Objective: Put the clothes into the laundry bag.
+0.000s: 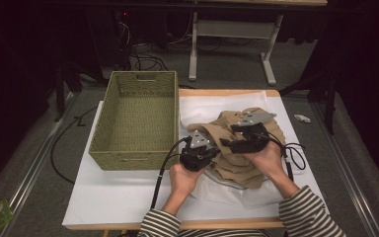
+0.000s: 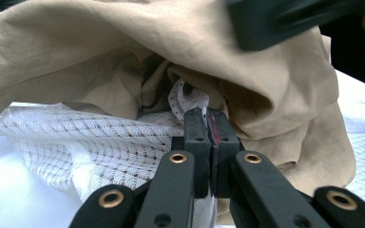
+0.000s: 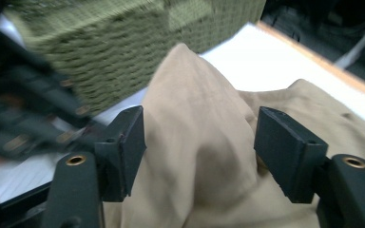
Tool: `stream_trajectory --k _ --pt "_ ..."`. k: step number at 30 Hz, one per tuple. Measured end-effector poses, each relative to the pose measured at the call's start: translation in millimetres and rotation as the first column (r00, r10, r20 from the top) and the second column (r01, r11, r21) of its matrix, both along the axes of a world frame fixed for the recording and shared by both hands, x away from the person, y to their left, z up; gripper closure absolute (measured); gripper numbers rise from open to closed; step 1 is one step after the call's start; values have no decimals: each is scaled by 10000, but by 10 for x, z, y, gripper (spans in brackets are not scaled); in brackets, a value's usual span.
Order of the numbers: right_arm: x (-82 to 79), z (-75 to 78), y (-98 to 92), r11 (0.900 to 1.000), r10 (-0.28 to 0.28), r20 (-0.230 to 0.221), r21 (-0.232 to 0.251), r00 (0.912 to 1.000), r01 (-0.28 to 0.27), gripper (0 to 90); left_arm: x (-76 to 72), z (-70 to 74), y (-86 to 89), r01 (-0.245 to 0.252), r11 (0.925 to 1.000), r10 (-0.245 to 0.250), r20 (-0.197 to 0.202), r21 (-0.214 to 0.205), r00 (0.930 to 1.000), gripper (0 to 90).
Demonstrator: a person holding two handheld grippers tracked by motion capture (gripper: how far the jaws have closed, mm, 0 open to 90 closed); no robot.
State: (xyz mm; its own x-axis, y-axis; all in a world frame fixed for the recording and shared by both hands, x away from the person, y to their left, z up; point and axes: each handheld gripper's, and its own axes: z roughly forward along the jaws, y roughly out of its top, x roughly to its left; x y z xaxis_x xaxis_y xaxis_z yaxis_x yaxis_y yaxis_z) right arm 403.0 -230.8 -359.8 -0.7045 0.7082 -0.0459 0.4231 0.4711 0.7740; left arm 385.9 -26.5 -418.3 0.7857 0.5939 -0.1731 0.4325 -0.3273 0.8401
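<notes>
Right gripper view | tan cloth (image 3: pixel 209 156) between spread right hand-held gripper (image 3: pixel 199 152) | left hand-held gripper (image 2: pixel 208 128) closed

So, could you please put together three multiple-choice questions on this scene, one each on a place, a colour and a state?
1. Where does the woven basket stand relative to the beige garment in the high view?
A. to its left
B. to its right
C. on top of it

2. What colour is the basket?
A. red
B. olive green
C. blue

3. How do the fingers of the right gripper stand?
A. clamped flat together
B. apart, with a fold of beige cloth between them
C. closed on the basket's rim

Answers:
1. A: the basket sits on the left part of the table, with the garment heaped to the right of it.
2. B: its weave is olive green in the high view and the right gripper view.
3. B: the right gripper view shows a wide gap, with the cloth rising through it.
</notes>
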Motion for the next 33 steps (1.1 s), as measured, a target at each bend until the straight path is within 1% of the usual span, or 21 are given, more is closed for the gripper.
stream_trajectory --k 2,3,4,5,6,8,9,10,13,16,17,18,20,22,23,24,26,28,29,31,33 --pt "131 -82 77 9997 -149 -443 -213 9989 139 363 0 2 7 9 10000 -9 5 53 10000 888" --pt "186 -127 104 9995 -168 -701 -276 9974 149 418 2 3 9 3 10000 -3 -14 39 10000 887" --pt "231 -173 118 9995 -65 -940 -304 9955 37 501 4 4 10 6 10000 -6 -18 35 10000 888" --pt "231 -173 118 9995 -65 -940 -304 9955 37 501 4 4 10 6 10000 -6 -18 35 10000 888" --pt "266 -242 112 9987 58 -1098 -497 9939 -113 689 8 5 11 16 10000 -16 -43 44 10000 888" --pt "258 -266 45 9993 289 -1183 -209 9926 -316 840 11 0 12 -11 10000 11 -51 16 10000 888" --pt "258 -266 45 9993 289 -1183 -209 9926 -316 840 11 0 12 -11 10000 11 -51 16 10000 888" --pt "211 -238 -56 9993 351 -892 -62 9954 -358 890 15 -1 14 -35 10000 35 -54 -6 10000 888" --pt "86 -135 -240 9987 343 -415 388 9985 -327 896 38 4 38 -141 9999 140 -76 -50 9999 888" --pt "-113 -21 -464 9959 319 205 838 9993 -335 896 55 5 55 -254 9996 253 -137 -123 9996 888" --pt "-183 7 -536 9945 260 285 1010 9993 -288 896 62 7 60 -277 9995 274 -162 -175 9995 888" --pt "-250 28 -610 9931 272 511 1123 9983 -328 896 66 9 67 -313 9991 308 -190 -277 9993 888" --pt "-378 44 -734 9920 299 749 1205 9967 -388 895 73 15 85 -382 9988 377 -183 -297 9991 888" --pt "-495 24 -816 9922 368 773 1163 9963 -456 896 79 22 104 -458 9985 453 -179 -309 9988 888" --pt "-495 24 -816 9922 368 773 1163 9963 -456 896 79 22 104 -458 9985 453 -179 -309 9988 888" --pt "-609 -11 -875 9932 517 840 996 9951 -601 896 87 26 121 -526 9980 520 -178 -349 9985 888" --pt "-717 -52 -915 9917 764 881 965 9932 -848 896 98 28 135 -599 9974 589 -266 -400 9979 888" --pt "-804 -108 -921 9877 1150 736 977 9906 -1219 896 105 28 138 -615 9970 601 -305 -468 9977 888" --pt "-838 -146 -896 9864 1362 624 836 9887 -1412 896 115 32 136 -599 9964 579 -350 -606 9977 889" --pt "-881 -241 -800 9833 1779 403 308 9832 -1792 896 112 52 122 -572 9965 555 -290 -605 9980 889" --pt "-882 -343 -673 9763 2160 86 -120 9763 -2159 896 98 90 101 -485 9967 475 -183 -647 9987 889"
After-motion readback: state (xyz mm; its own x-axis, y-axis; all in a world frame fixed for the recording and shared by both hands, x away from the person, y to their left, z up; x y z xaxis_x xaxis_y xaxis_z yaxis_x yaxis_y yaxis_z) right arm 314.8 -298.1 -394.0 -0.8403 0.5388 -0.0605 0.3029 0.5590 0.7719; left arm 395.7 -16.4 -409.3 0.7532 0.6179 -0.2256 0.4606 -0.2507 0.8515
